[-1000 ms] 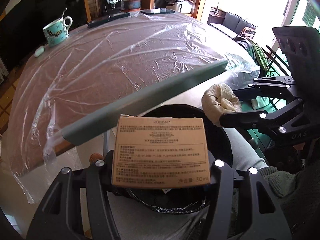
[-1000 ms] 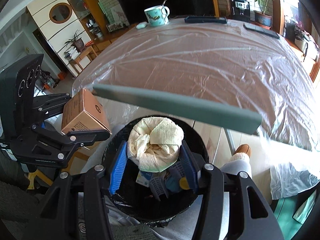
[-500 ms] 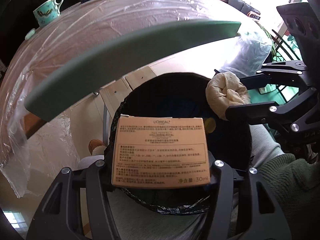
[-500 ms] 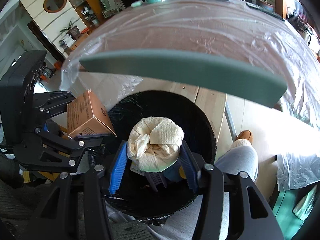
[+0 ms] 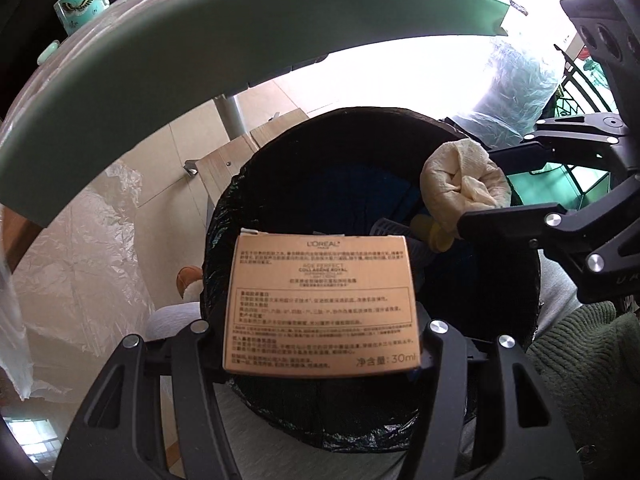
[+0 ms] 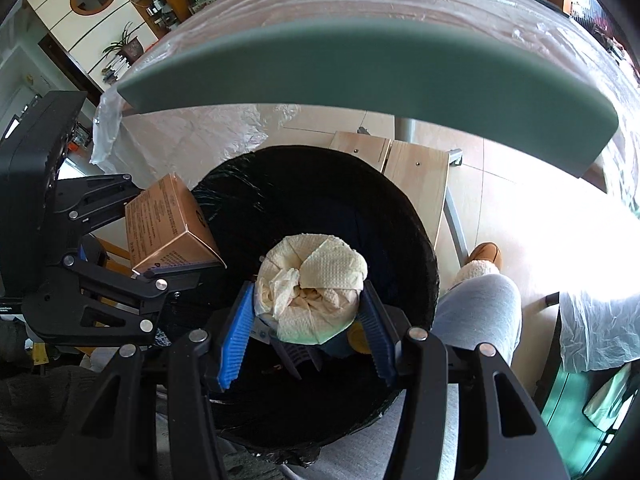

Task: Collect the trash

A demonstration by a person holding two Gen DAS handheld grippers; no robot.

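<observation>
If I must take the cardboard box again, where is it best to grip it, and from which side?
Grip the cardboard box across its two narrow side faces, coming from above along its long printed face, as the left hand-held gripper has it now, jaws opening. Those faces are flat and parallel, so the pads should sit squarely. The box hangs over the black-lined bin, so any slip probably lands inside.

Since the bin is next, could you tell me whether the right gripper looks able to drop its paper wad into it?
Probably yes: the right gripper holds the paper wad right over the black-lined bin, nothing between them.
</observation>
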